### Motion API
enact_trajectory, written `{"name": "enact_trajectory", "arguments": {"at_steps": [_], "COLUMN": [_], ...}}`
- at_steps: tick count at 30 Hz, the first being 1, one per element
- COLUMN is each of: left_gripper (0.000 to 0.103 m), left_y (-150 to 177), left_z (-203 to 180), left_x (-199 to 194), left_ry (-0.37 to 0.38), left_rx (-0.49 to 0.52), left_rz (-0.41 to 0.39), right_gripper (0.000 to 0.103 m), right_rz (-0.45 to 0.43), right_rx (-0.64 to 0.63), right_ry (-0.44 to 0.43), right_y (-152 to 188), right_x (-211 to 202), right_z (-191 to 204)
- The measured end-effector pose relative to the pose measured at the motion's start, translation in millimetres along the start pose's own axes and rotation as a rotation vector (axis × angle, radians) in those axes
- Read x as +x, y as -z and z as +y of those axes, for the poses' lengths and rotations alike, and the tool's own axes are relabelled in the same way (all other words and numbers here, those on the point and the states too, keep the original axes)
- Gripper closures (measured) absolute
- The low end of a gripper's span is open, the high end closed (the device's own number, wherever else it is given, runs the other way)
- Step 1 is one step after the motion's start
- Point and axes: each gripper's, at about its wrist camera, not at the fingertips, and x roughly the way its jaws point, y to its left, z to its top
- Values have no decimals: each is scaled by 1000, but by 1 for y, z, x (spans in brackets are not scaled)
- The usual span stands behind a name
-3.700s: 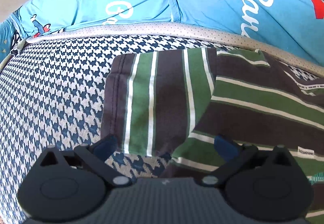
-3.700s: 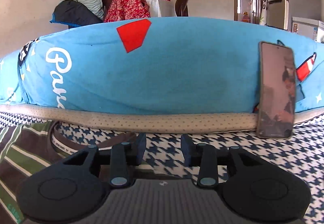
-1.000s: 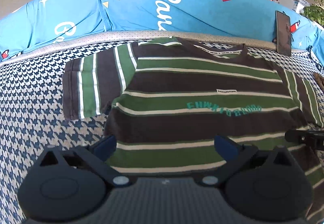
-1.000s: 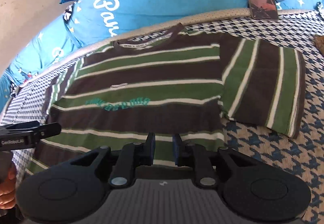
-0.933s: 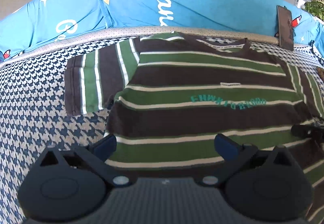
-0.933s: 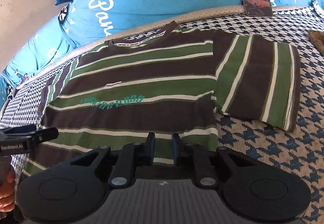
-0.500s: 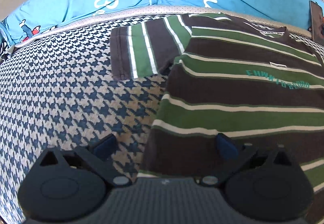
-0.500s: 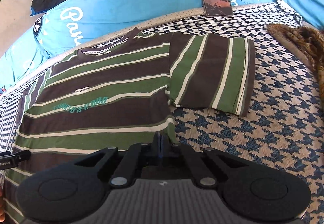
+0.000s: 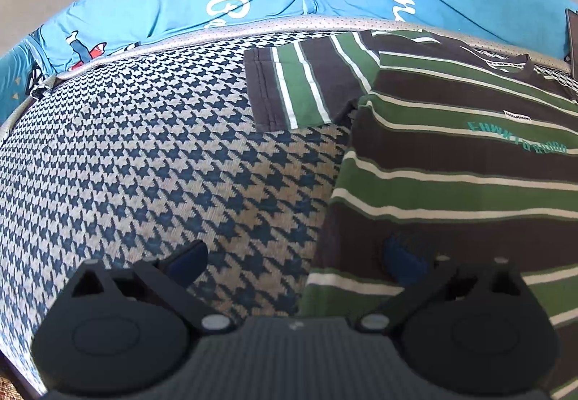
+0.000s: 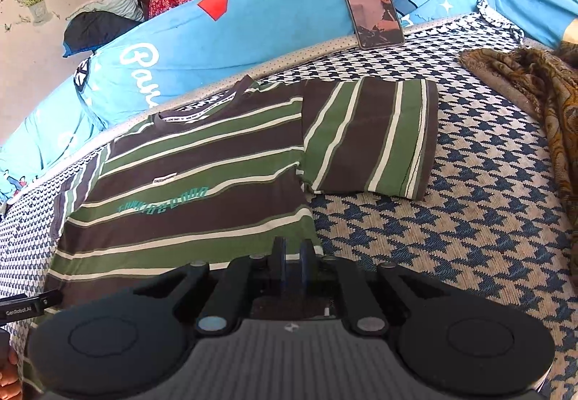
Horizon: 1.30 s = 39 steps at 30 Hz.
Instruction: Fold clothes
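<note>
striped T-shirt (image 10: 202,183) lay flat, 2 sleeves spread | right gripper (image 10: 292,264) pinched on hem corner | left gripper (image 9: 294,261) spread wide over opposite hem edge | risk: 1-sided lift would skew the fold

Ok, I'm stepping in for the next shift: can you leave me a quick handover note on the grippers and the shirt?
Left gripper: open, low over the striped T-shirt's left side edge near the hem, holding nothing.
Right gripper: nearly closed at the shirt's bottom right corner; whether it pinches cloth cannot be told.
Shirt: lies flat, front up, on the houndstooth cover, both sleeves spread out, collar towards the blue cushion.
Done: shirt spread out. Left: every fold.
</note>
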Motion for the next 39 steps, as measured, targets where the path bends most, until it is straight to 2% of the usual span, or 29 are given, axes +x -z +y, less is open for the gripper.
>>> {"name": "enact_trajectory", "arguments": {"at_steps": [5, 9, 12, 16, 21, 25, 27, 32, 39], "left_gripper": [0, 0, 0, 0, 0, 0, 0, 0, 0], "left_y": [14, 29, 35, 42, 47, 55, 58, 61, 67], "left_z": [-16, -34, -42, -48, -38, -36, -31, -15, -6], "left_x": [-31, -43, -48, -41, -40, -45, -47, -46, -49], "left_ry": [109, 136, 159, 141, 145, 118, 96, 100, 88], "left_rx": [14, 66, 73, 98, 64, 78, 57, -4, -15], "left_rz": [-63, -72, -69, -39, -40, -56, -52, -30, -31], "right_gripper": [91, 89, 89, 87, 87, 93, 96, 103, 103], "right_rz": [-28, -20, -21, -28, -36, -45, -50, -56, -67], "right_rx": [-29, -82, -91, -96, -101, -108, -108, -82, -56], "right_ry": [-54, -85, -62, -15, 45, 89, 105, 127, 154], "right_y": [13, 30, 40, 51, 65, 74, 75, 76, 80], "right_x": [-16, -21, -23, -25, -27, -29, -31, -33, -41], "right_z": [15, 31, 34, 34, 34, 34, 32, 24, 19]}}
